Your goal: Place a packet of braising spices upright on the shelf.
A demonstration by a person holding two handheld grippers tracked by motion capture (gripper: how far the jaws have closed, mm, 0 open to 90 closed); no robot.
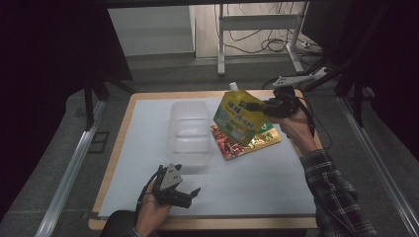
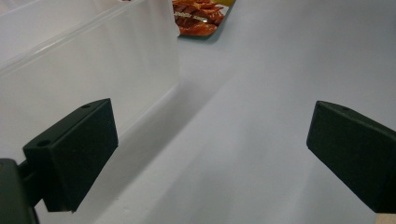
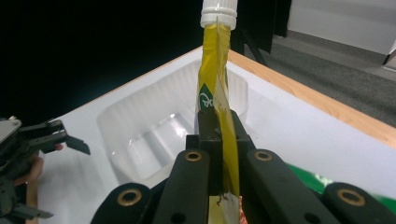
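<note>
- Left gripper (image 1: 190, 193), at 7 o'clock on the tabletop (image 1: 257, 187), rests with jaws spread, grasping nothing.
- The clear tray (image 1: 190, 131) sits at centre; a red snack packet (image 1: 228, 144) lies just beside it.
- Right gripper (image 1: 258, 105), at 1 o'clock, pinches the yellow spouted pouch (image 1: 239, 118) by its thin edge, aloft and tilted; it may swing or slip before reaching the tray.

One clear plastic tub (image 1: 190, 132), one yellow spouted pouch (image 1: 240, 118), one red snack packet (image 1: 230, 144) and two hand-held grippers on the table.
</note>
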